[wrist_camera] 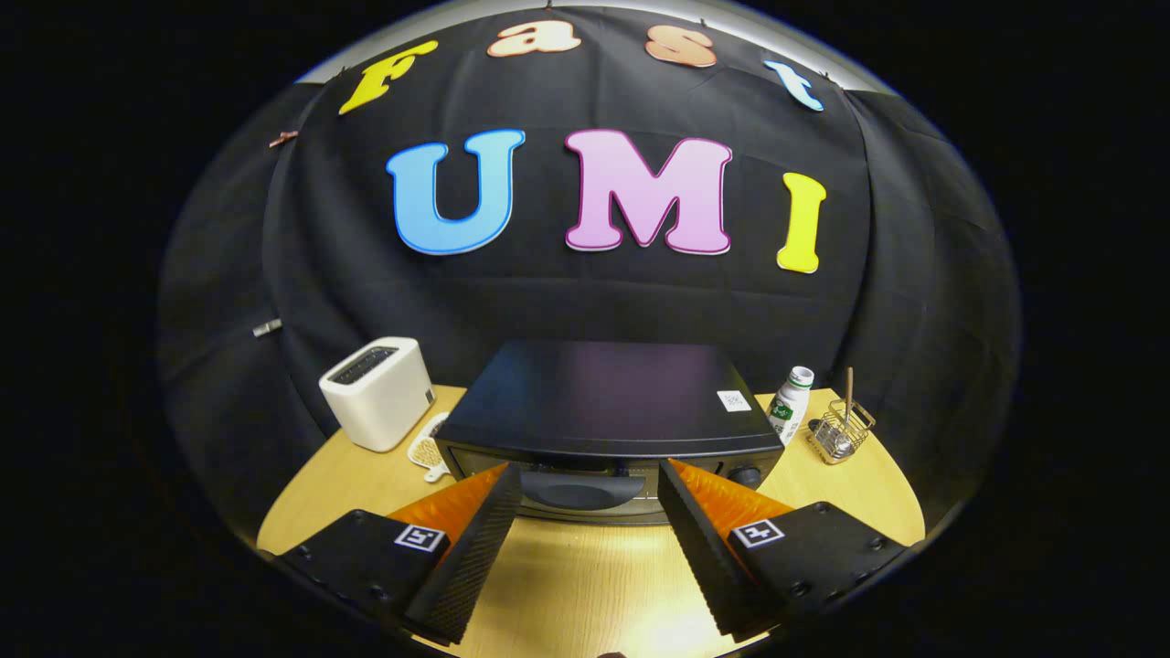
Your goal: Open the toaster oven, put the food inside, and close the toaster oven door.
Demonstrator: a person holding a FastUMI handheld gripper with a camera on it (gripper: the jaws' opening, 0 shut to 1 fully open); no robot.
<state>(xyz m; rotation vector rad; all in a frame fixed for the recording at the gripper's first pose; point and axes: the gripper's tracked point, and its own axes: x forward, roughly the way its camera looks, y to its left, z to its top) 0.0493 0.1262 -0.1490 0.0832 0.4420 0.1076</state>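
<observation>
The gripper view looks down over a light wooden table (pixel 585 585) toward a black toaster oven (pixel 608 402) that sits at the centre of the frame, its door shut and its front facing the camera. The gripper (pixel 590 475) hangs just in front of that door with its two fingers spread wide, one at the lower left and one at the lower right, nothing between them and neither tip clearly touching the oven. At the left of the frame, beside the oven, stands a white toaster (pixel 377 391), and just below it a small plate with food (pixel 428 451) lies against the oven's left corner. At the right, a white bottle (pixel 790 403) stands beside the oven, with a small wire basket (pixel 841 431) further right
</observation>
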